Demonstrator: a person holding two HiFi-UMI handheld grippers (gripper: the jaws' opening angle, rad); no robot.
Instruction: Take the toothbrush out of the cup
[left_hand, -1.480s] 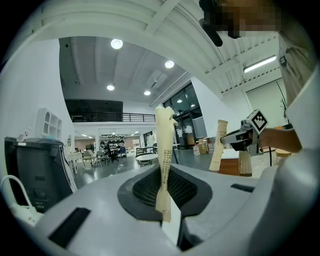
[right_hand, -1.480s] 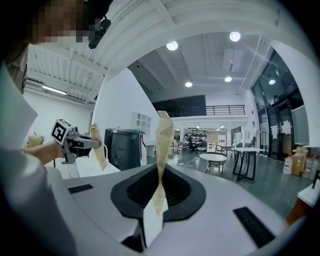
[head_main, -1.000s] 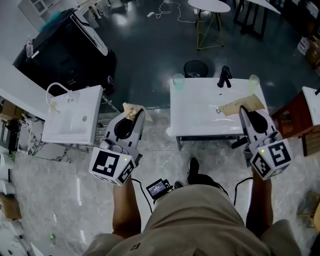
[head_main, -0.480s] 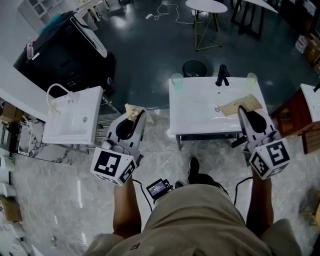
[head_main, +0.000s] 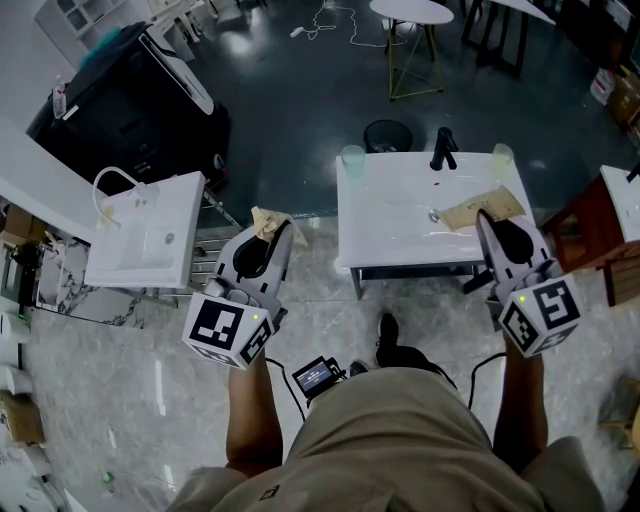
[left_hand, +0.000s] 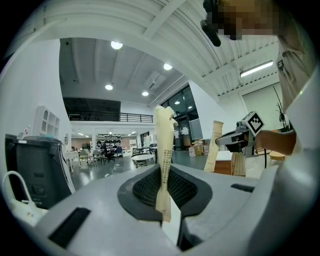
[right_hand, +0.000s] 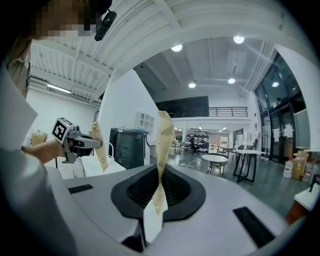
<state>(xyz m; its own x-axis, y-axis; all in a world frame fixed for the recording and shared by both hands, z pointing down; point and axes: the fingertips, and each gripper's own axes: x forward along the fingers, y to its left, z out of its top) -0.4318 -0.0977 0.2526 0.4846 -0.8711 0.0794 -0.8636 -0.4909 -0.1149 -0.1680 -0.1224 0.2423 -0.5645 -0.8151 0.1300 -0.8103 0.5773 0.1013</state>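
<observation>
**A:** Where's the toothbrush?

**B:** I can't make one out. The green cup (head_main: 354, 158) stands left of the tap (head_main: 443, 150) and the pale cup (head_main: 503, 158) right of it, both too small to read.

**A:** The fingers?

**B:** The left gripper (head_main: 272, 232) is pinched narrow on a tan strip (left_hand: 163, 145), the right gripper (head_main: 486, 222) on a second strip (right_hand: 164, 135), both well short of the tap. The brush may be out, or hidden inside. Reaching needs freed fingers, and the washbasin (head_main: 390, 235) before the tap is bare.

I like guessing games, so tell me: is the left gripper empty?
No, the left gripper pinches a tan paper strip between its jaws.
</observation>
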